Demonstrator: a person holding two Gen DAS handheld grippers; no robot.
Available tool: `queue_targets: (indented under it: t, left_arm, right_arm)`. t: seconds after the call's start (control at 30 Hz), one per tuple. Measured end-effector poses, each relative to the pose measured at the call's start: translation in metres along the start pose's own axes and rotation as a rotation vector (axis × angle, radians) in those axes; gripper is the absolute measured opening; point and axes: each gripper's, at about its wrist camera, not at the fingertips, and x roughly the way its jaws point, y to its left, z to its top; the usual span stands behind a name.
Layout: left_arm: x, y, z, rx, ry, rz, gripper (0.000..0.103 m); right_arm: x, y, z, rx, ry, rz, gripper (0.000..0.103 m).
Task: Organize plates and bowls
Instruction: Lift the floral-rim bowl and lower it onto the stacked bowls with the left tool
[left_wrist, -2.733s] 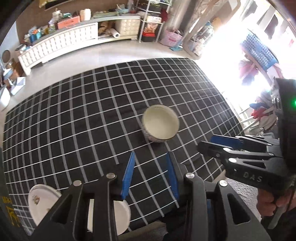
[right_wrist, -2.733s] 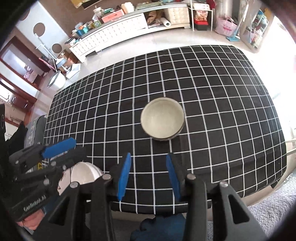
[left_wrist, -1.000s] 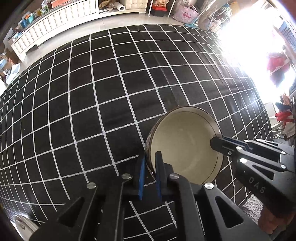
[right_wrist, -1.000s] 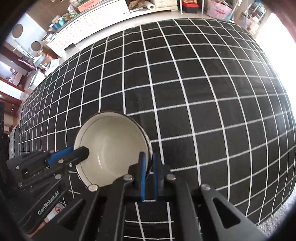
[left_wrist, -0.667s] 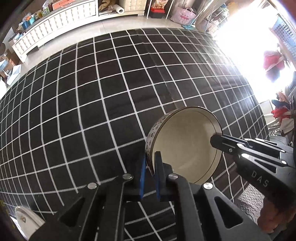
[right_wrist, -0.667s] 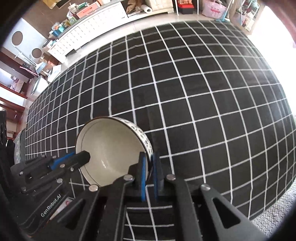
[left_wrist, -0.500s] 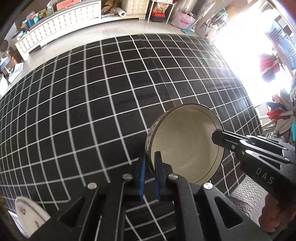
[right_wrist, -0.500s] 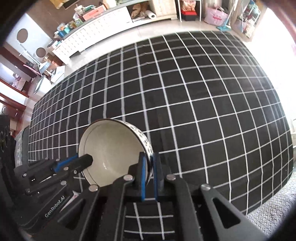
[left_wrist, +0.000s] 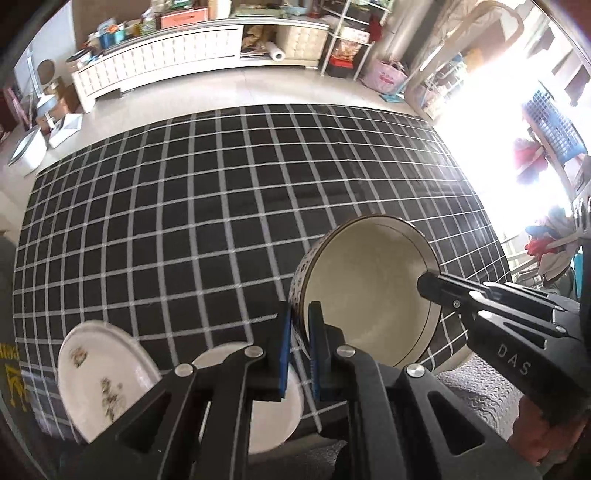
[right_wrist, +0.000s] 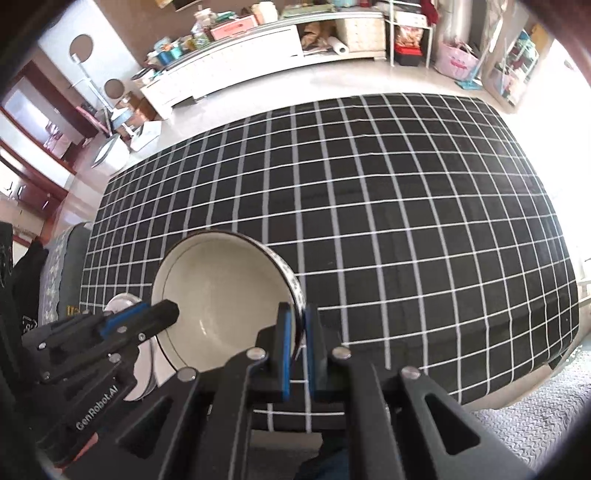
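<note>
A cream bowl (left_wrist: 369, 288) with a patterned outside is held in the air above the black checked tablecloth (left_wrist: 184, 221). My left gripper (left_wrist: 299, 347) is shut on its left rim. My right gripper (right_wrist: 297, 343) is shut on its right rim, and the bowl (right_wrist: 221, 295) shows there too. Below, at the table's near left edge, a flowered white plate (left_wrist: 96, 376) and a plain white plate (left_wrist: 273, 413) lie side by side, partly hidden by my left gripper. A white dish (right_wrist: 122, 306) shows under the left gripper in the right wrist view.
The table's near edge (right_wrist: 480, 384) drops to a grey patterned floor mat (left_wrist: 461, 387). A long white cabinet (left_wrist: 166, 62) with clutter stands across the room behind open floor. Bright window glare and a blue basket (left_wrist: 554, 125) are at the right.
Both grippers closed on the bowl's rim, then lifted it off the cloth and drew it back toward the near edge. The plates at the near left have come into view.
</note>
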Motion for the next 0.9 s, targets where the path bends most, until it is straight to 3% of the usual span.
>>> queue_targets:
  t: [0.3, 0.63, 0.9]
  left_arm:
    - [-0.018, 0.041, -0.044, -0.07, -0.004, 0.024, 0.007]
    - [-0.019, 0.078, -0.08, -0.11, 0.025, 0.043, 0.008]
    - [0.01, 0.089, -0.099, -0.13, 0.08, 0.034, 0.008]
  right_arm:
    - [0.013, 0.05, -0.016, -0.067, 0.029, 0.019, 0.01]
    - [0.041, 0.075, -0.04, -0.071, 0.109, 0.03, 0.01]
    - [0.062, 0.08, -0.049, -0.06, 0.159, 0.012, 0.01]
